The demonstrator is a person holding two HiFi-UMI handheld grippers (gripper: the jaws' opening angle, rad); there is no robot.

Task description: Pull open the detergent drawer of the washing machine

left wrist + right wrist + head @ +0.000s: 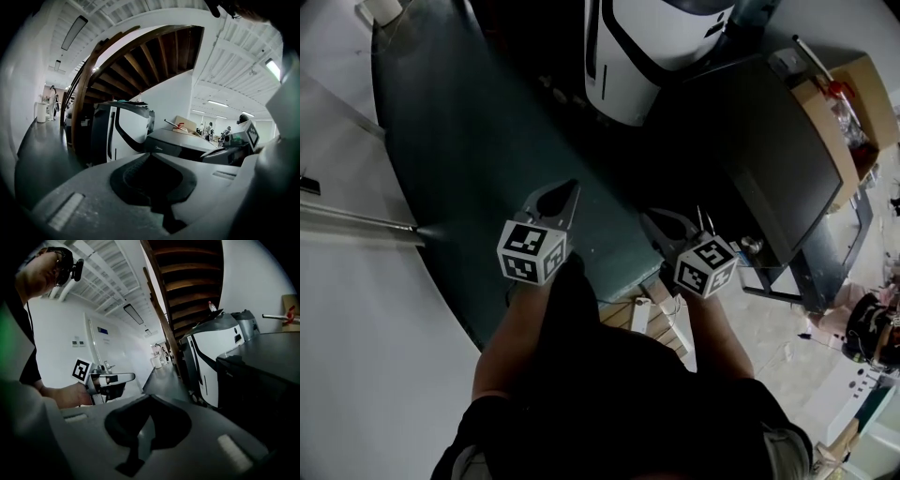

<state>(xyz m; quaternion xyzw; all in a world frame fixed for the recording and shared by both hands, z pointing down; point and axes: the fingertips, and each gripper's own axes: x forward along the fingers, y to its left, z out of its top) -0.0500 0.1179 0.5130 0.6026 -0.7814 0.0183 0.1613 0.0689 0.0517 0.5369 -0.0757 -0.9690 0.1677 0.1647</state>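
The dark washing machine stands ahead on the right, its flat top towards me; it also shows as a dark box and a dark bulk. I cannot make out its detergent drawer. My left gripper is held over the dark floor, jaws shut and empty, well short of the machine. My right gripper hangs beside it, also shut with nothing in it, nearer the machine's front corner. Each gripper view shows its own closed jaws, the left gripper and the right gripper, pointing along the room.
A white appliance with a black stripe stands left of the washing machine. A cardboard box sits behind it at the right. A wooden stair rises overhead. A white wall runs along the left. People stand far down the hall.
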